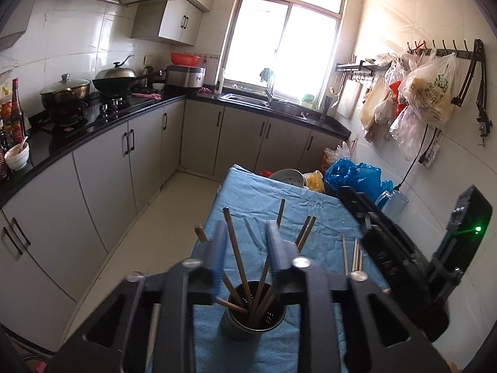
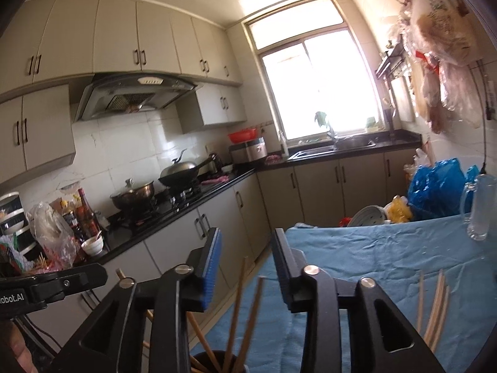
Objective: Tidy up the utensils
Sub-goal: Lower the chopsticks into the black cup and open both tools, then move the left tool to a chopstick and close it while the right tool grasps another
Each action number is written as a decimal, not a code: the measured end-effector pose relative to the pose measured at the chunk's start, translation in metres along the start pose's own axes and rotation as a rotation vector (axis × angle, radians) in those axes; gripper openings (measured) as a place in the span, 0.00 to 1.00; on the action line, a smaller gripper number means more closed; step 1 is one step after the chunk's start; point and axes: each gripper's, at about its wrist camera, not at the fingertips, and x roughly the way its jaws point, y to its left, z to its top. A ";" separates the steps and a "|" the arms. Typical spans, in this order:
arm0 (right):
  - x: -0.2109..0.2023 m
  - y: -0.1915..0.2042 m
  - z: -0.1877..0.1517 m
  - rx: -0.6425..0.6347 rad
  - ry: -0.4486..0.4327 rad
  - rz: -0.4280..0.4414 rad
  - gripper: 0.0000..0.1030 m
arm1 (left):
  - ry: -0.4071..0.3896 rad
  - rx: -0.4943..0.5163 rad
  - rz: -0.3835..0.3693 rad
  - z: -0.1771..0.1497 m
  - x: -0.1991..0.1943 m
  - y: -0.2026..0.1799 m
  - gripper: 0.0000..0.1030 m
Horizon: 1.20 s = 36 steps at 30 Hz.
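Observation:
A perforated metal utensil holder (image 1: pixel 240 326) stands on the blue cloth near me, with several brown chopsticks (image 1: pixel 235 245) fanned out in it. My left gripper (image 1: pixel 247 244) hovers over it, open; one chopstick rises through the gap without either pad pressing on it. My right gripper (image 2: pixel 247 259) is open too, just above the same holder (image 2: pixel 214 361), and two chopsticks (image 2: pixel 236 298) lean up between its fingers untouched. A few pale loose chopsticks (image 1: pixel 354 256) (image 2: pixel 435 304) lie on the cloth to the right.
The blue-covered table (image 1: pixel 254 192) ends at the floor on its left. At its far end sit a blue plastic bag (image 1: pixel 357 174), a metal steamer insert (image 1: pixel 287 178) and a clear glass mug (image 2: pixel 480 208). Counters with a stove and a sink (image 1: pixel 248 98) line the left and far walls.

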 end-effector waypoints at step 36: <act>-0.028 -0.276 -0.114 0.316 0.580 -0.253 0.36 | 0.339 0.180 -0.220 -0.114 0.117 -0.185 0.30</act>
